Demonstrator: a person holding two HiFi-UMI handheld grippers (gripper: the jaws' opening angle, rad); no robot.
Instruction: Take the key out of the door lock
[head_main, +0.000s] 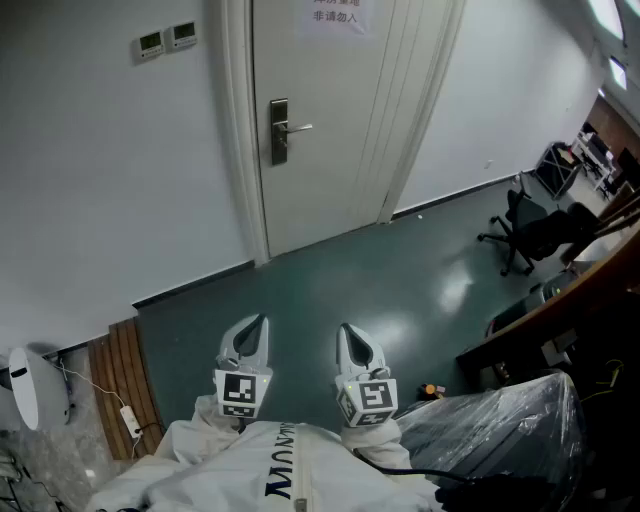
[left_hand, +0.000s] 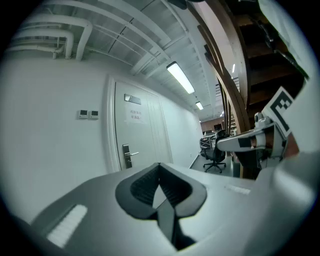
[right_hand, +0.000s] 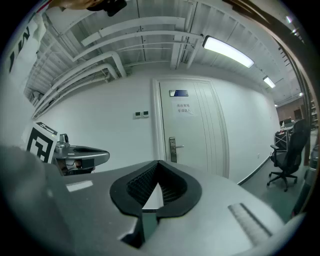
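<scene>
A white door (head_main: 330, 110) stands shut across the green floor, well ahead of me. Its metal lock plate (head_main: 279, 132) carries a lever handle (head_main: 298, 127); from here the key is too small to make out. My left gripper (head_main: 260, 321) and right gripper (head_main: 345, 328) are held side by side close to my body, both level and pointing at the door, far from it. The left gripper (left_hand: 159, 165) has its jaws together with nothing between them. The right gripper (right_hand: 158, 163) is likewise shut and empty. The lock plate (left_hand: 127, 156) also shows in the left gripper view, and the lock plate (right_hand: 173, 149) in the right gripper view.
A black office chair (head_main: 520, 225) stands at the right near a dark desk (head_main: 560, 300). Something wrapped in plastic (head_main: 500, 420) lies close at my right. A white device (head_main: 25, 385), a power strip (head_main: 128, 418) and wooden slats (head_main: 118, 375) are at the left. Two wall controls (head_main: 166, 40) sit left of the door.
</scene>
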